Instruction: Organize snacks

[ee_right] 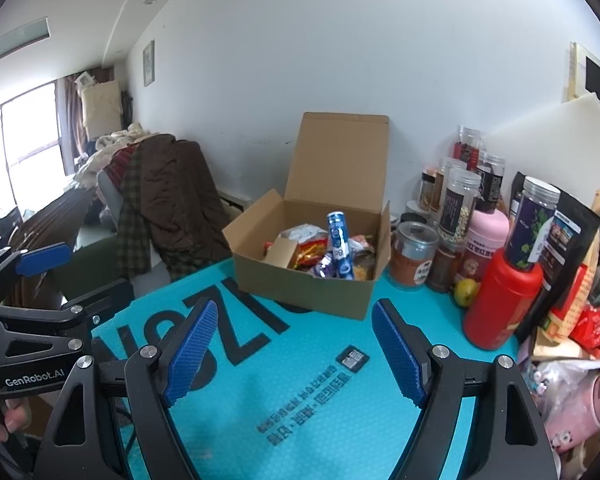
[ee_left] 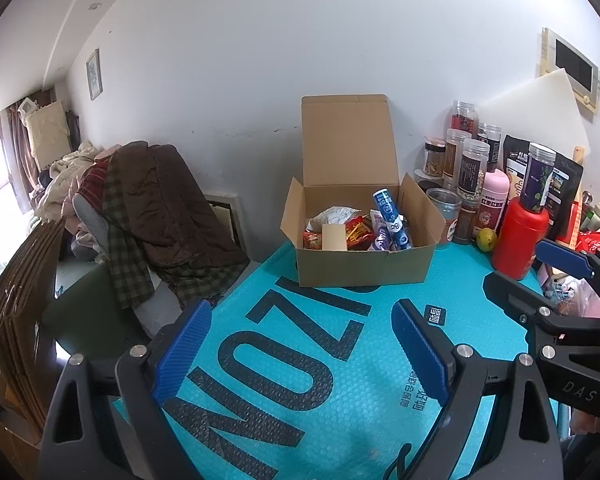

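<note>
Nearest, the left gripper (ee_left: 300,348) and right gripper (ee_right: 294,350) hover with jaws spread wide and empty, ribbed blue pads over the teal embossed mat on the surface (ee_left: 340,360). Beyond them the cardboard box (ee_left: 360,268), lid upright, already holds crinkly snack packets (ee_left: 356,232) and a blue tube (ee_left: 392,220) (leaning). Right of the box stand clear plastic jars (ee_left: 474,164); the sorting looks largely done.

Bare mat (ee_left: 320,360) before open box (ee_left: 360,268); jars (ee_left: 474,172) crowd right side.
</note>
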Demonstrator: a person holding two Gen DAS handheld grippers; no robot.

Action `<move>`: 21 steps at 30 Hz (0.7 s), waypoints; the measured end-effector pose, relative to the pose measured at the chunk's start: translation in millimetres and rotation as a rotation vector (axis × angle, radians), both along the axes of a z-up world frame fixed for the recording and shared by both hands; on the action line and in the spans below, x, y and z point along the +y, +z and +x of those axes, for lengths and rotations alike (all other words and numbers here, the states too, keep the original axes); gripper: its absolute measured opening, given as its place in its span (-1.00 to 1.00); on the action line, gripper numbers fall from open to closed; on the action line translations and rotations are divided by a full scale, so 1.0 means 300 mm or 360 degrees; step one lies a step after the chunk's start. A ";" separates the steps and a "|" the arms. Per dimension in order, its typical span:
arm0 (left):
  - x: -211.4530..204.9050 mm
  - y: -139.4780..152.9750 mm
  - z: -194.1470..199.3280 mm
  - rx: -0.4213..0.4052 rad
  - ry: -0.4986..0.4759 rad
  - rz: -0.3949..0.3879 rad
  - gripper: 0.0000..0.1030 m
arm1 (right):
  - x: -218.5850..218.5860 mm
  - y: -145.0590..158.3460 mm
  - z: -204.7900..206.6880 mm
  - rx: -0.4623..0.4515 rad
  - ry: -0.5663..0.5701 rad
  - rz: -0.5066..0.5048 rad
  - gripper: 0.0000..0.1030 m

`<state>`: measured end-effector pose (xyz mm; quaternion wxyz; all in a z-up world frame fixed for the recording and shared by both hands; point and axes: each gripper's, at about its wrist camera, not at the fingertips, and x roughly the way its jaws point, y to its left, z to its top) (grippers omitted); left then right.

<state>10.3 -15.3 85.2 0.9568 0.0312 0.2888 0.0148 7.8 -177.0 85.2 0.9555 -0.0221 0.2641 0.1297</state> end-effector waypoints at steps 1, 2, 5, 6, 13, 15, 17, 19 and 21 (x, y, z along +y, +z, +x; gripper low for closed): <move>0.000 0.000 -0.001 0.0000 -0.0002 0.0002 0.80 | 0.000 0.000 0.000 0.0001 -0.0001 -0.0001 0.56; 0.000 0.000 -0.001 0.0000 -0.0003 0.0004 0.80 | 0.000 0.000 0.000 0.0000 -0.0001 -0.0001 0.56; 0.001 0.000 -0.001 0.0004 -0.0010 0.0010 0.80 | 0.000 0.000 0.000 0.0002 -0.0001 -0.0003 0.56; 0.002 0.001 -0.001 0.0002 -0.0013 0.0013 0.80 | 0.000 0.000 -0.001 0.0003 -0.0002 -0.0005 0.56; 0.000 0.002 -0.001 0.0002 -0.0004 0.0017 0.80 | 0.000 0.004 -0.003 0.0000 -0.0005 -0.0010 0.56; -0.001 0.001 0.000 0.0004 -0.0010 0.0020 0.80 | 0.001 0.004 -0.002 0.0001 -0.0004 -0.0010 0.56; -0.004 0.001 0.000 0.0003 -0.0010 0.0030 0.80 | 0.001 0.004 -0.002 0.0002 -0.0005 -0.0013 0.56; -0.006 0.001 0.002 0.0004 -0.0012 0.0038 0.80 | -0.001 0.005 -0.001 0.0005 -0.0005 -0.0014 0.56; -0.008 0.000 0.000 0.0006 -0.0014 0.0040 0.80 | 0.000 0.005 0.001 0.0006 -0.0009 -0.0015 0.56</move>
